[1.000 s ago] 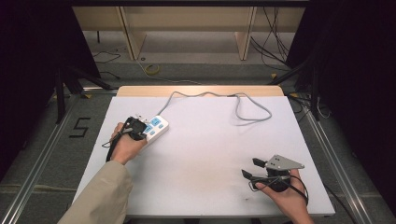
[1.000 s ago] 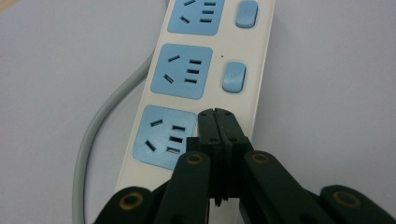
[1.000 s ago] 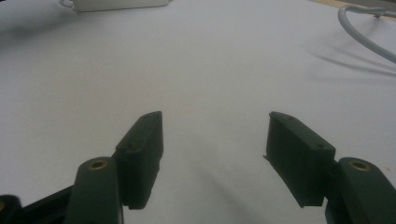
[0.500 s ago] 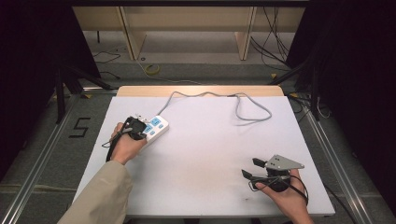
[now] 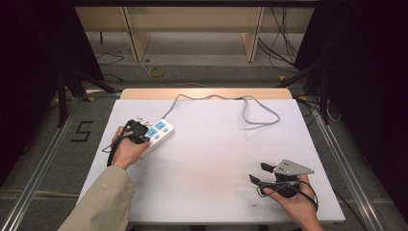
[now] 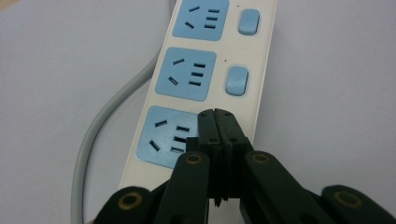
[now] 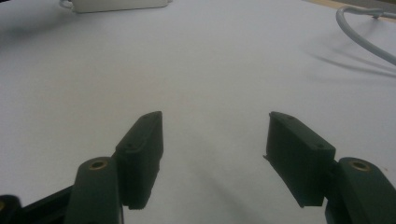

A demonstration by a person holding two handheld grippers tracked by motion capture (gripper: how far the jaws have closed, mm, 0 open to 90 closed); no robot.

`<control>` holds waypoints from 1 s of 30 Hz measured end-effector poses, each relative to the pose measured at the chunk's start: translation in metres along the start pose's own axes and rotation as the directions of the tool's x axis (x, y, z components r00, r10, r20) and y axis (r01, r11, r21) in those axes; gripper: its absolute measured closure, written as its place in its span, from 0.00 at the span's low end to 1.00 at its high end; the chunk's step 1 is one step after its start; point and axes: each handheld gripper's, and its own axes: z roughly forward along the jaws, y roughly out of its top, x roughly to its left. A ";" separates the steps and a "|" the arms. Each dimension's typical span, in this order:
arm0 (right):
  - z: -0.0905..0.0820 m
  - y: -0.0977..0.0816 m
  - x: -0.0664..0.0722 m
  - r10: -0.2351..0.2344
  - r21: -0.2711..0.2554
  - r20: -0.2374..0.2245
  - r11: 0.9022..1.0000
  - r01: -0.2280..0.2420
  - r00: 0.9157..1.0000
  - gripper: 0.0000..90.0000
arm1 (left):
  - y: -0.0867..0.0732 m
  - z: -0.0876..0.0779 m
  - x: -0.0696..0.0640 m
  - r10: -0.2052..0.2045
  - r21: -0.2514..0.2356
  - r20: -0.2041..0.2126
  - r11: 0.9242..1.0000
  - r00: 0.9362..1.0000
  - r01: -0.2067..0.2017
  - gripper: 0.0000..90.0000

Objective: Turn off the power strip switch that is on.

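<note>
Left gripper at the table's left, gripped in the left hand, beige sleeve trailing to the bottom edge, 2 jaws pressed flat together; right gripper low at the right, cradled in the right hand, jaws spread wide, nothing between.

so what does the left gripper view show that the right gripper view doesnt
Left gripper view: the blue sockets and blue switches on the top face of the white plastic power strip, with the left tongs shut over its nearest switch. Right gripper view: the right tongs open above bare table, nothing between them. Both: the power strip, its grey cable and the white tabletop.
</note>
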 end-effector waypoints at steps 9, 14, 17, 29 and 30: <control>0.000 0.000 0.000 0.000 0.000 0.000 1.000 0.000 1.000 0.42 | -0.002 -0.014 0.001 -0.033 -0.063 0.023 0.997 0.999 0.035 0.85; 0.000 0.000 0.000 0.001 0.000 -0.001 1.000 -0.001 1.000 0.42 | -0.003 -0.025 0.002 -0.057 -0.131 0.121 0.989 0.991 0.073 0.73; 0.000 0.000 0.000 0.000 0.000 -0.003 1.000 0.000 1.000 0.42 | -0.004 -0.031 0.003 -0.060 -0.184 0.151 0.979 0.987 0.088 0.65; 0.000 0.000 0.000 0.004 -0.001 -0.002 1.000 -0.004 1.000 0.42 | -0.022 -0.035 -0.018 0.039 -0.286 0.232 0.958 0.972 0.030 0.35; 0.000 0.000 0.000 0.004 -0.001 -0.002 1.000 -0.004 1.000 0.42 | -0.025 -0.036 -0.021 0.048 -0.299 0.237 0.954 0.970 0.025 0.34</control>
